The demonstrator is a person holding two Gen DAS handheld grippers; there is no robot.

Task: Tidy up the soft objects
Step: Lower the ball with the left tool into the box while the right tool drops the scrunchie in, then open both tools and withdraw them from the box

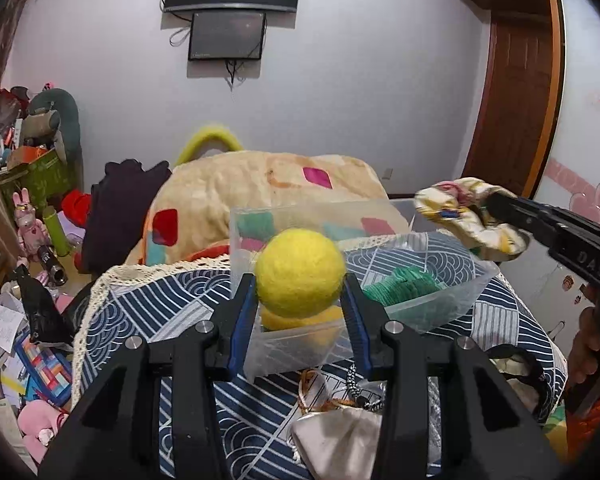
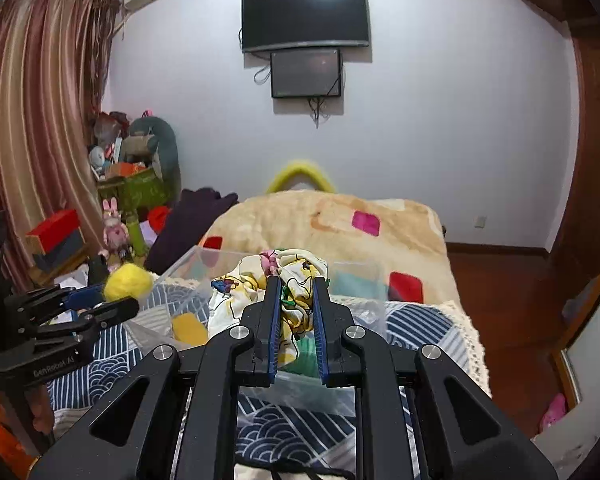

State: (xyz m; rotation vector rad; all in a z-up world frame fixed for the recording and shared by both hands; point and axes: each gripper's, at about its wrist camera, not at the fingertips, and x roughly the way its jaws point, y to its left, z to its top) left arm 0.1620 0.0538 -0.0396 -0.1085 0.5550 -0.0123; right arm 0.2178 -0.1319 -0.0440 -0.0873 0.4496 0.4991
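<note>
My left gripper [image 1: 300, 280] is shut on a yellow felt ball [image 1: 300, 272] and holds it above the left compartment of a clear plastic box [image 1: 440, 304]; another yellow piece [image 1: 300, 322] lies in that compartment. A green knitted piece [image 1: 404, 286] lies in the right compartment. My right gripper [image 2: 296, 280] is shut on a floral cloth scrunchie [image 2: 260, 280] above the box [image 2: 364, 280]. The scrunchie [image 1: 464, 216] and the right gripper [image 1: 496, 204] show at the right of the left wrist view. The ball [image 2: 126, 282] and the left gripper [image 2: 100, 296] show at the left of the right wrist view.
The box stands on a blue-and-white patterned cloth [image 1: 140, 312] over a bed with a beige blanket [image 1: 260, 184]. A white drawstring pouch [image 1: 340, 440] and cords lie near me. Toys and clutter [image 1: 32, 240] fill the floor at left. A wooden door [image 1: 516, 100] stands at right.
</note>
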